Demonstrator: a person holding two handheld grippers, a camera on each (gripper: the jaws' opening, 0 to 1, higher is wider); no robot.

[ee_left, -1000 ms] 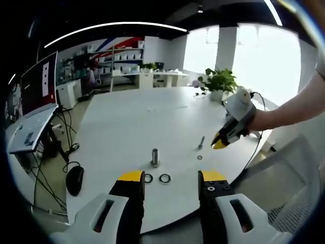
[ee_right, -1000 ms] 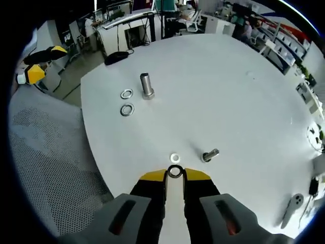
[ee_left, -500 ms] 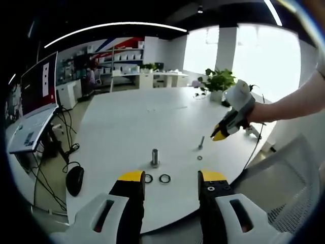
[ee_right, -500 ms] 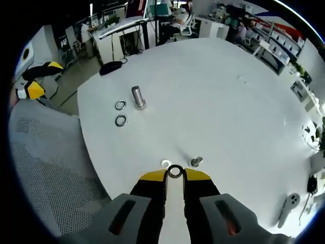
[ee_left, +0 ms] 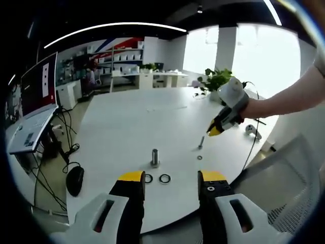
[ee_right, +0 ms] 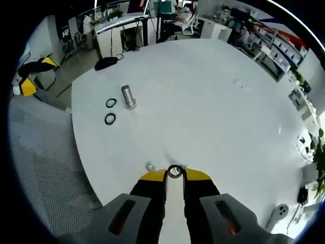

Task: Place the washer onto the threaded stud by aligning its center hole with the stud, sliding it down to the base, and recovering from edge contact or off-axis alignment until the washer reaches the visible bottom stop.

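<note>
A: What's the right gripper (ee_right: 174,174) got?

B: A small dark metal ring, the washer (ee_right: 175,171). The yellow-tipped jaws are pressed in on its edge, so it sits pinched right between the tips, held above the white table (ee_right: 213,101).

A: And the stud?

B: In the left gripper view there's a thin threaded stud (ee_left: 201,142) standing tilted on the table, with a tiny pale washer (ee_left: 199,157) lying just beside its foot. The right gripper (ee_left: 215,129) hangs a little above and to the right of the stud's top, apart from it. I can't make out the held washer there; it's too small.

A: In the right gripper view?

B: The stud is mostly hidden behind the jaw tips and the held washer. The pale washer (ee_right: 150,166) lies flat just left of the tips.

A: What else is on the table?

B: A thick, smooth grey bolt (ee_right: 127,96) standing upright, cylindrical with a wider base. Two dark rings (ee_right: 110,111) lie flat beside it, close together, well apart from the held washer. The tabletop is round, matte and plain white.

A: The left gripper (ee_left: 171,179)?

B: Spread wide, nothing between the jaws. It's back at the table's near edge, with the bolt (ee_left: 155,157) and the rings (ee_left: 157,178) just ahead of it. A grey mesh chair (ee_right: 40,173) sits off the table's edge.
</note>
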